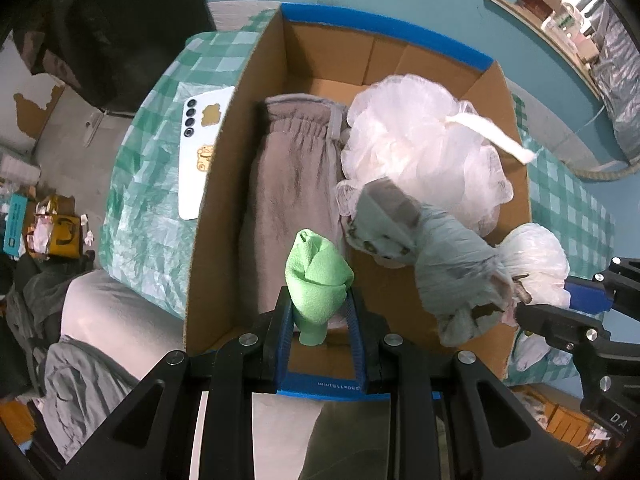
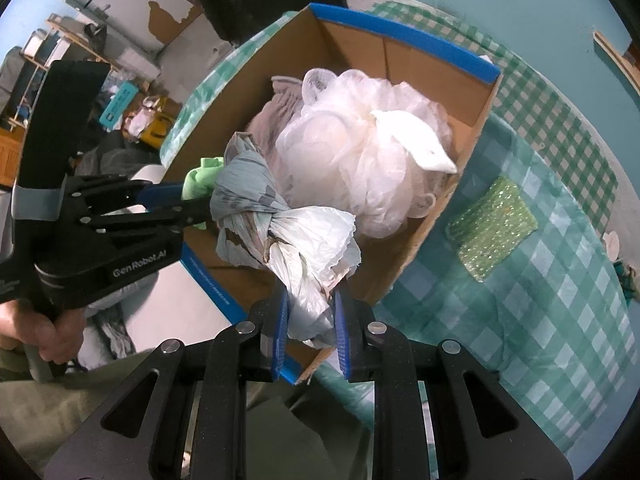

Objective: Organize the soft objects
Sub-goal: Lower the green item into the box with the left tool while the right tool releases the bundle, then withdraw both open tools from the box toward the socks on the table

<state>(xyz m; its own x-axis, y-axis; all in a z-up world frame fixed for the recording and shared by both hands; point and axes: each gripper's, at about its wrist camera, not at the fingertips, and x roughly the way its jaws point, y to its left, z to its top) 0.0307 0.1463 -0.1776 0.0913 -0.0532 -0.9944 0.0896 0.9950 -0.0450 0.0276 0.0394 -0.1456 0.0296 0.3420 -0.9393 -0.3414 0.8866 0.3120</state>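
**Now: both grippers loaded over the box**

Left gripper [image 1: 320,312] clamped on a green cloth [image 1: 318,276], above the box's [image 1: 208,216] near edge. Right gripper [image 2: 310,320] pinched shut on a knotted bag [image 2: 288,224] (grey and white plastic), over the near right corner. Inside already: grey towel [image 1: 292,184] along the left wall, white loofah [image 1: 420,140] at the right. Sponge [image 2: 494,226] on the tablecloth [image 2: 540,320], right of the box.
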